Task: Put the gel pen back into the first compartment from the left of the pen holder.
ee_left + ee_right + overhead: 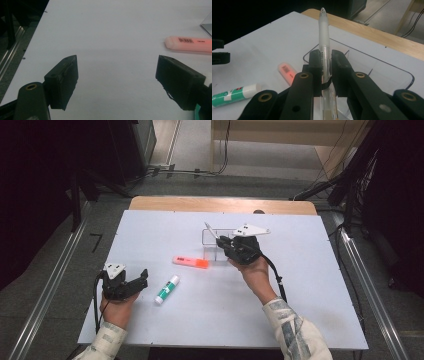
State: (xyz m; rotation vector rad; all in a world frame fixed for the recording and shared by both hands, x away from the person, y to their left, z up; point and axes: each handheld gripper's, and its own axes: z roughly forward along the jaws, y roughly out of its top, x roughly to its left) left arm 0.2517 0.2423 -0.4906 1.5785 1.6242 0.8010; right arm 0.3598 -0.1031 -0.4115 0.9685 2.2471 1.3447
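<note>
Two grippers are seen above a white counter (150,225). The right gripper (226,243) is held over a clear plastic tray (212,234) at the far middle of the counter, and its jaws are closed on a translucent white pen (324,37). In the right gripper view the pen is clamped between the two pads near its middle, with its capped end pointing up and away past the jaws and its lower part reaching down toward the camera; the clear plastic tray (387,72) is seen just behind and below the jaws. In the high view the pen (210,229) is seen as a pale, slanted stick over the tray's left part.

The left gripper (142,279) is held low at the near left of the counter, with its jaws spread wide apart and nothing between them, as shown in the left gripper view (116,80).

An orange highlighter (190,262) is laid flat between the two grippers, just left of the tray. A green-and-white glue stick (167,289) is laid nearer the person, just right of the left gripper.
</note>
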